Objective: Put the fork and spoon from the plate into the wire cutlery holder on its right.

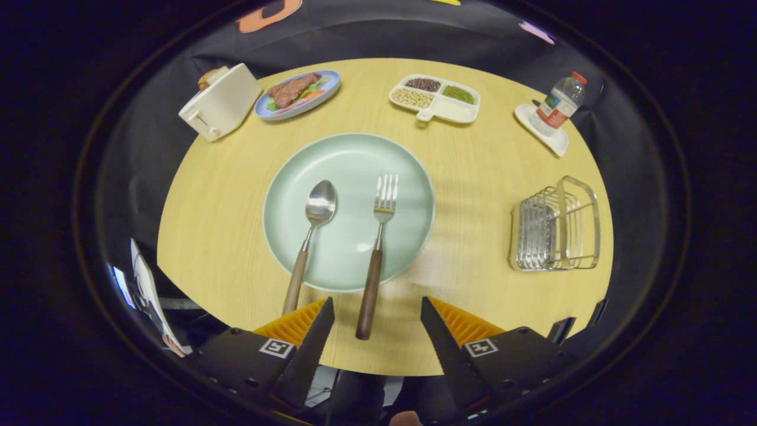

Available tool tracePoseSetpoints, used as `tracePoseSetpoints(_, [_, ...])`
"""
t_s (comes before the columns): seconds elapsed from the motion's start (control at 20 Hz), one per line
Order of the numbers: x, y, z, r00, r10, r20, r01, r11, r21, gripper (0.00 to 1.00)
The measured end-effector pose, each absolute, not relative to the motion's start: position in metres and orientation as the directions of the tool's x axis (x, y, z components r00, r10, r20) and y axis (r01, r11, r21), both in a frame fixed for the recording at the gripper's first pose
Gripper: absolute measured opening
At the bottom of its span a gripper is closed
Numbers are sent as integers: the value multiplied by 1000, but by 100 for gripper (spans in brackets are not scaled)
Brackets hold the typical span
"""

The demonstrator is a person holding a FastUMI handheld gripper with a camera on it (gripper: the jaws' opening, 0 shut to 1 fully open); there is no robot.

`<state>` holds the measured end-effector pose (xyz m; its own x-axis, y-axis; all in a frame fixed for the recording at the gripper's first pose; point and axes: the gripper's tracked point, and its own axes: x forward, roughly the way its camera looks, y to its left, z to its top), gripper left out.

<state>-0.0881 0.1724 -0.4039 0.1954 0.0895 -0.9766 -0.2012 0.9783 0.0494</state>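
Gripper view showed the gripper (377, 307) spread apart, holding nothing. Fork (378, 248) and spoon (310, 236) lay on the plate (349, 154) at twelve o'clock; the wire cutlery holder (556, 228) stood at two o'clock.

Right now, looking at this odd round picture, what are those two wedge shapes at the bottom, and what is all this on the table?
Those wedges are the two fingers of a hand-held gripper; a person carries it, and the camera rides on it, looking forward along the fingers. They stand open, holding nothing. On the round wooden table, just ahead, a pale green plate carries a spoon and a fork; the fork's handle reaches between the fingers. To the plate's right stands the wire cutlery holder. Beyond are a toaster, a plate of food, a divided tray of beans and a water bottle.
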Motion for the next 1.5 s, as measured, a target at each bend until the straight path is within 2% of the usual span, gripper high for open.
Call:
tracePoseSetpoints(0.1, [-88, 174, -416, 172, 81, -982, -200, 979, 46, 68])
tracePoseSetpoints(0.15, [-89, 175, -420, 158, 80, -984, -201, 978, 47, 67])
tracePoseSetpoints(0.3, [-87, 174, -429, 144, 63, -988, -188, 981, 35, 29])
tracePoseSetpoints(0.5, [-90, 175, -424, 116, 80, -990, -165, 984, 60, 3])
tracePoseSetpoints(0.8, [-85, 171, -396, 136, 129, -982, -170, 980, 105, 1])
tracePoseSetpoints(1.1, [-68, 147, -328, 175, 190, -966, -122, 978, 170, 0])
tracePoseSetpoints(1.35, [-60, 95, -278, 200, 201, -959, -42, 980, 197, 0])
tracePoseSetpoints(1.5, [-61, 51, -266, 193, 164, -967, -6, 986, 166, 0])
